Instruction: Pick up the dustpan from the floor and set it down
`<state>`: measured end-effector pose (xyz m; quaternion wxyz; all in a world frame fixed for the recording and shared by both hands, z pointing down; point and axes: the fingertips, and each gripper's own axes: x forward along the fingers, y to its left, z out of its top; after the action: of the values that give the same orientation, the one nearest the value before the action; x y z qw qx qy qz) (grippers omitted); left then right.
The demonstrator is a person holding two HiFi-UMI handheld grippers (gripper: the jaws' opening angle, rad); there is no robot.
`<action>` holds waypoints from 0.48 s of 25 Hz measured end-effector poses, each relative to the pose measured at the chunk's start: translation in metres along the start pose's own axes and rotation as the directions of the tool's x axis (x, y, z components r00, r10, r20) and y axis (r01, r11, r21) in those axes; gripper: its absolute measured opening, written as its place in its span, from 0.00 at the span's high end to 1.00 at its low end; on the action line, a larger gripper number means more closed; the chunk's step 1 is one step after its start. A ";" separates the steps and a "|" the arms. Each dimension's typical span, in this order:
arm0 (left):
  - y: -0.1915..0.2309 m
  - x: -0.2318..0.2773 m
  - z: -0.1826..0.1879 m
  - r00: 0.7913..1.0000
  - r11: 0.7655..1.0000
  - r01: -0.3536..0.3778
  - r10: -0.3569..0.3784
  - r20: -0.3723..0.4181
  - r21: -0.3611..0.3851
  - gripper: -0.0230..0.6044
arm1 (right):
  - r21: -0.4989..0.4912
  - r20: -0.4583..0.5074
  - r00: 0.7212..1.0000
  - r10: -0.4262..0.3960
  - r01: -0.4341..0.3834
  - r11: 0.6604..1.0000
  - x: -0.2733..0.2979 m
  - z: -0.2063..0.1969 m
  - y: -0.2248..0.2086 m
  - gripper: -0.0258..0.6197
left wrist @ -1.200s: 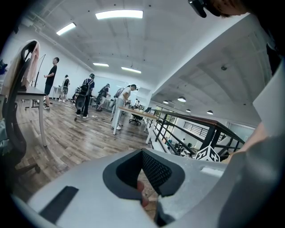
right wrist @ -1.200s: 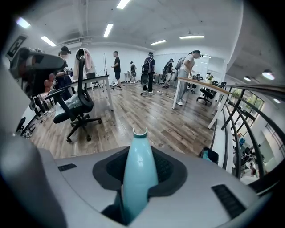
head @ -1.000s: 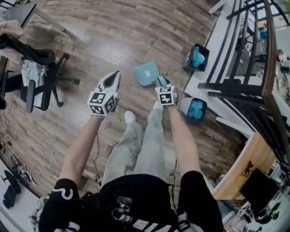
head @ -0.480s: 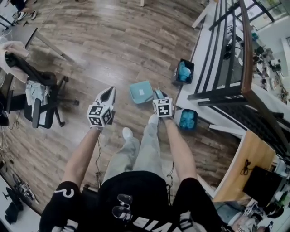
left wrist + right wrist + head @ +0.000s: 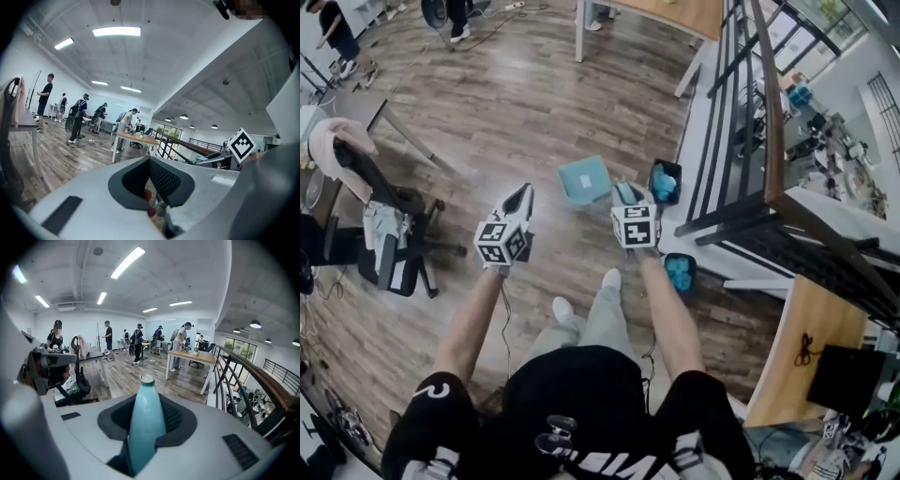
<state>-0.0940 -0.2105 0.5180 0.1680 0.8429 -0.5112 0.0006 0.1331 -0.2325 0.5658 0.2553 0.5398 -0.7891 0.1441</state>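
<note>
The teal dustpan [image 5: 583, 179] hangs above the wooden floor, its pan pointing away from me. My right gripper [image 5: 625, 194] is shut on its handle. In the right gripper view the teal handle [image 5: 146, 423] stands up between the jaws of the right gripper [image 5: 146, 427], its tip pointing at the room. My left gripper [image 5: 522, 194] is held level to the left of the dustpan, apart from it. Its jaws come together to a point with nothing in them. In the left gripper view the left gripper [image 5: 151, 182] shows only its dark pads and a bit of floor behind.
Two dark bins with blue contents [image 5: 665, 182] [image 5: 679, 272] stand by a black railing [image 5: 741, 141] on the right. An office chair [image 5: 389, 230] is at the left, a wooden table [image 5: 675, 14] at the back. Several people stand far off [image 5: 136, 343].
Both grippers have risen well above the floor. The dustpan has come up with the right gripper and now hangs higher over the boards.
</note>
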 end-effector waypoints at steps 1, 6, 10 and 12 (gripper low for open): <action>-0.001 -0.002 0.009 1.000 1.000 0.003 -0.003 0.010 0.004 0.97 | 0.004 0.014 1.000 -0.003 0.003 1.000 -0.008 0.013 -0.001 0.82; -0.001 -0.005 0.050 0.998 0.999 0.017 -0.020 0.059 0.045 0.97 | 0.021 0.107 0.994 -0.018 0.016 1.000 -0.037 0.079 -0.007 0.82; -0.005 -0.012 0.075 0.996 0.997 0.029 -0.036 0.086 0.078 0.97 | 0.019 0.175 0.984 -0.025 0.022 1.000 -0.053 0.113 -0.011 0.82; -0.005 -0.015 0.087 0.994 0.995 0.033 -0.042 0.099 0.094 0.97 | 0.021 0.201 0.979 -0.026 0.022 1.000 -0.058 0.126 -0.011 0.82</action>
<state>-0.1122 -0.2200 0.4321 0.1028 0.8582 -0.5025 -0.0213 0.1285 -0.2547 0.4282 0.1710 0.5633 -0.8030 0.0931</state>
